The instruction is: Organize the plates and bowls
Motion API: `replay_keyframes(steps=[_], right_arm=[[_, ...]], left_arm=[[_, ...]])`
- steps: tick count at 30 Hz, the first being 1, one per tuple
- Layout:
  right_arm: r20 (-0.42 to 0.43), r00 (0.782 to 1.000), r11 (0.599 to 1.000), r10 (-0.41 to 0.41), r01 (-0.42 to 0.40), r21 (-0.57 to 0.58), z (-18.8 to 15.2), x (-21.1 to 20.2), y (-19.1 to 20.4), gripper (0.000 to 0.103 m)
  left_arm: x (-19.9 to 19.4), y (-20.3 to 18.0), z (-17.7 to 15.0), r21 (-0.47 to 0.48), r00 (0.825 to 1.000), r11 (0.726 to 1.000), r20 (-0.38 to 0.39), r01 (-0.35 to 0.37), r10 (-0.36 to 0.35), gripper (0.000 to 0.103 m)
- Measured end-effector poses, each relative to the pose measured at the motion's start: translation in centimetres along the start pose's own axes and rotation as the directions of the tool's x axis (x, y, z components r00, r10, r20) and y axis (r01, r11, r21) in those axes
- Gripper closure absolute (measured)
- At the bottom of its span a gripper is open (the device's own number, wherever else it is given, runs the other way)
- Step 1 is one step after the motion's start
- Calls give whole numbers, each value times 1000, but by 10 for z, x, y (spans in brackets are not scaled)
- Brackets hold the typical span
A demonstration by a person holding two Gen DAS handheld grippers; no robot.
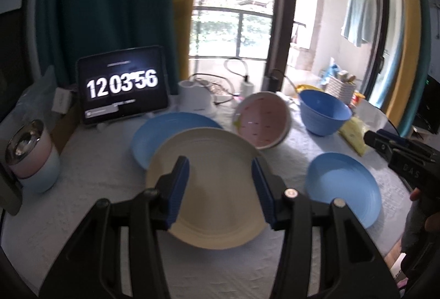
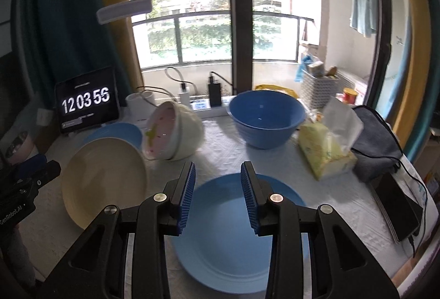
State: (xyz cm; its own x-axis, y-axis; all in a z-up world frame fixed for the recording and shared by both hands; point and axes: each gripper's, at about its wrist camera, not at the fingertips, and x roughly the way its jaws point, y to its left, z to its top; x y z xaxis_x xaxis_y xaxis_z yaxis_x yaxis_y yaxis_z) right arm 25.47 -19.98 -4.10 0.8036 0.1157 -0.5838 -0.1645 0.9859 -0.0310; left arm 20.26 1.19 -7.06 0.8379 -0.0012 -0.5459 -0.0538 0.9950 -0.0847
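Lay tipped on its side just behind the cream plate, pink speckled inside of the bowl facing the left tool, which hung released above that plate, with right tool likewise released over a blue plate.

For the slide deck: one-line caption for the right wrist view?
Open right gripper above a blue plate, with cream plate, tipped pink bowl and blue bowl beyond.
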Motion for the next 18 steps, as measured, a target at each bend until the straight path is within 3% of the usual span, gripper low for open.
replay_keyframes(steps=[9,18], right_arm=[[-25,999,998,40,-42,-53,6,19,43,66],[-104,992,994,73,-81,-70,-4,55,69,66]], left_arm=[[10,44,-8,-45,999,998,-15,-51,50,54],[43,70,-19,-64,994,995,-90,-71,65,54]])
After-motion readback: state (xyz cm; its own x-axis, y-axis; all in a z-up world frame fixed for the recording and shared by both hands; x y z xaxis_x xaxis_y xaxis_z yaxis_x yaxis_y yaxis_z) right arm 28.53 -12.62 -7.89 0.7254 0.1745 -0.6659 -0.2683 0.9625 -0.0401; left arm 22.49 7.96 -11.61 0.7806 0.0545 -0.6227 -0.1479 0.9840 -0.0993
